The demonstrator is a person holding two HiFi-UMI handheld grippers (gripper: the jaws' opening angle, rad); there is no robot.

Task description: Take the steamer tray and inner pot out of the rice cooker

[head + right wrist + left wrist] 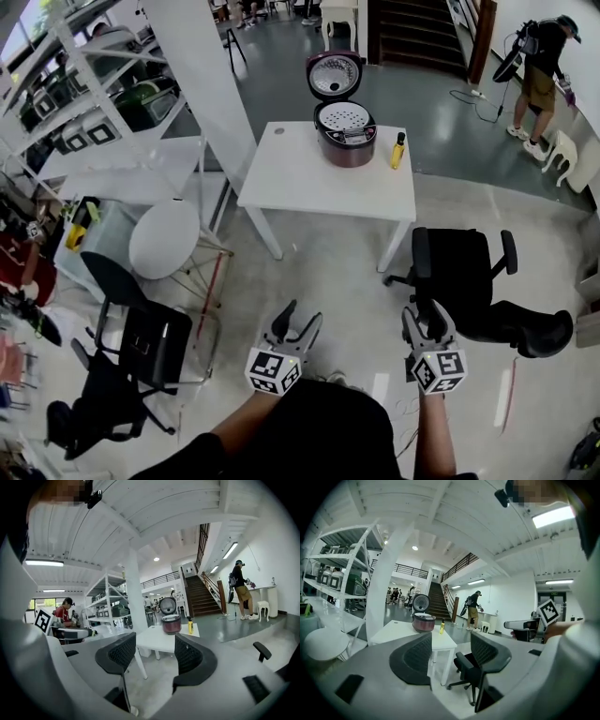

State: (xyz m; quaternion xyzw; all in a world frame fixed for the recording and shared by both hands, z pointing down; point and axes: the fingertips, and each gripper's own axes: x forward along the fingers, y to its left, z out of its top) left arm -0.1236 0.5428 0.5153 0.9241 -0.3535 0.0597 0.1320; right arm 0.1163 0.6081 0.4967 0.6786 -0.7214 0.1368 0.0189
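The round dark-red rice cooker [345, 134] sits open on the white square surface [309, 183], far ahead; the holey steamer tray [344, 117] is inside (inner pot unseen); left gripper [298, 323] and right gripper [425, 322] jaws gape apart, empty.

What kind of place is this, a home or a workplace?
Probably a workplace, something like an open lab or workshop hall, not a home. White metal shelving holds equipment, a wide staircase rises at the back, and the rice cooker stands on a lone white table.
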